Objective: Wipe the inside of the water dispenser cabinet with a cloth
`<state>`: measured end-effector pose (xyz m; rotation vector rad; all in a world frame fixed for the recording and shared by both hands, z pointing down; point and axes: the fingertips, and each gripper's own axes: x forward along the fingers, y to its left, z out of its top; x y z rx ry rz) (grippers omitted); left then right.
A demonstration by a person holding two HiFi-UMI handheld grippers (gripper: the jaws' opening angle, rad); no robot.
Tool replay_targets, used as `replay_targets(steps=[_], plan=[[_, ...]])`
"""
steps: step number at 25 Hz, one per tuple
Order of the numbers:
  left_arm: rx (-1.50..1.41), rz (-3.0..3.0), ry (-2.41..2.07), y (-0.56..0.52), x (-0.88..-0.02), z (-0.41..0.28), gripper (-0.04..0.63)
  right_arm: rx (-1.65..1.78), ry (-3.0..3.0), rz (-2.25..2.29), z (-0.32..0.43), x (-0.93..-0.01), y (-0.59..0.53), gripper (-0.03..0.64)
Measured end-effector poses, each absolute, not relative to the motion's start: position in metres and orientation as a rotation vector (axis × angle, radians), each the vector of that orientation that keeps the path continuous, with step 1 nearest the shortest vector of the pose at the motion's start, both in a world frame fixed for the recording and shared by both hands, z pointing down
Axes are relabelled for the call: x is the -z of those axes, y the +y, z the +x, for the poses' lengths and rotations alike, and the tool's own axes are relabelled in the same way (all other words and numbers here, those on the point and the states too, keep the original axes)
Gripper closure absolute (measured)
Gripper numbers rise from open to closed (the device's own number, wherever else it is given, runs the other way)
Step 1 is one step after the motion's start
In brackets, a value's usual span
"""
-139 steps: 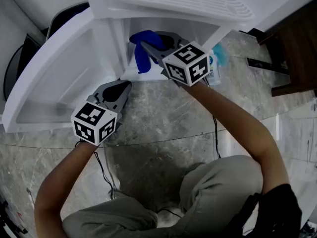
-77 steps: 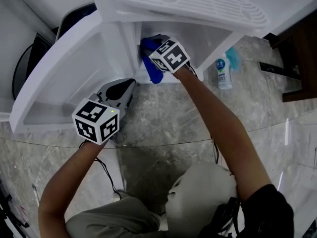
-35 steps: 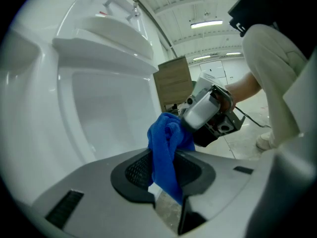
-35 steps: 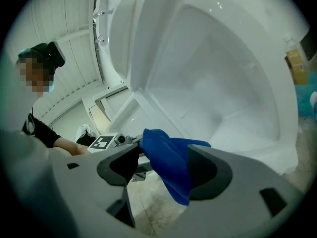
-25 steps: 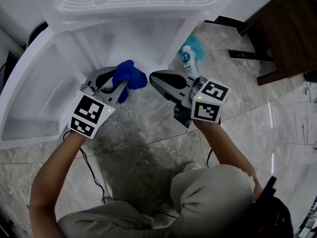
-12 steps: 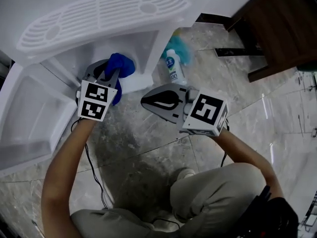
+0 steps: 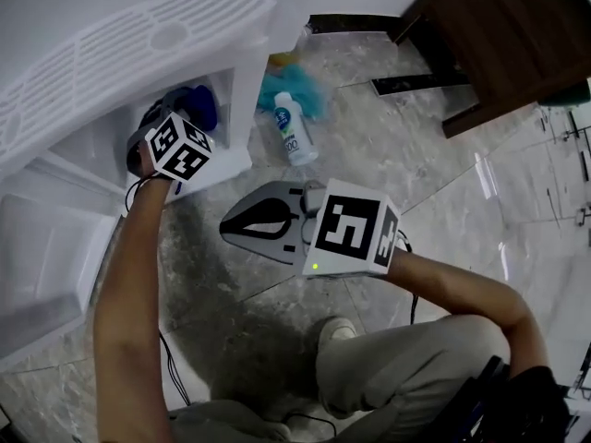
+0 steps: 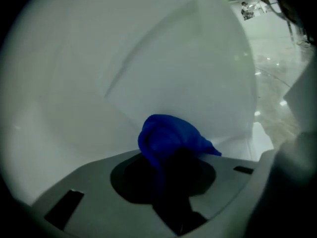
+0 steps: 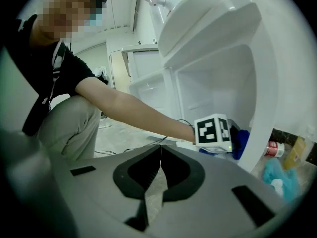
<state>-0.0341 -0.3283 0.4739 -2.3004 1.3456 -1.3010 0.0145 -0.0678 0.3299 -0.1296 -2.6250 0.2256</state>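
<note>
At the left edge of the head view we saw the cabinet's white door point(image 7: 42, 247) standing open, its inner face towards us. Just right of it, in the upper left, was the water dispenser cabinet point(image 7: 245, 109) under its slotted drip tray point(image 7: 129, 58). Our left gripper point(image 7: 171, 118) reached into the cabinet's opening with its marker cube point(image 7: 177, 148) uppermost, and its jaws were clamped on the blue cloth point(image 7: 199, 107). In the left gripper view the cloth bulged out from between the jaws as a rounded wad, low in the centre of the frame, in front of the white inner wall point(image 8: 148, 58). We could not tell whether it touched that wall.

Right of the cabinet, at the top centre of the head view, a white bottle point(image 7: 291, 137) was on the marbled floor point(image 7: 434, 183), just beside a teal fluffy thing point(image 7: 277, 92) at the cabinet's corner. Below the bottle, in the middle of the frame, our right gripper point(image 7: 229, 229) hung over the floor, well apart from the cabinet and pointing towards the left. Its jaws were pressed together with nothing between them, and the right gripper view showed only a thin seam where they met. That view also took in our left forearm point(image 9: 133, 113), which stretched across to the cabinet at centre right. In the upper right of the head view stood dark wooden furniture point(image 7: 499, 26).
</note>
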Motion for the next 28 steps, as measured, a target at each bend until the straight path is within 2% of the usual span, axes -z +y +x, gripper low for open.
replay_targets(steps=[5, 14, 22, 28], plan=[[1.318, -2.282, 1.521, -0.358, -0.472, -0.046, 0.492, -0.138, -2.631, -0.120, 0.004, -0.335, -0.060, 0.618], [1.263, -2.320, 1.199, -0.322, -0.473, -0.019, 0.495, -0.327, -2.653, -0.118, 0.006, -0.341, -0.052, 0.618], [1.353, -2.321, 1.384, -0.359, -0.476, -0.042, 0.501, -0.339, -2.632, -0.093, 0.016, -0.347, -0.047, 0.618], [1.295, -2.242, 1.283, -0.334, -0.470, -0.028, 0.503, -0.391, -2.649, -0.118, 0.005, -0.344, -0.040, 0.618]])
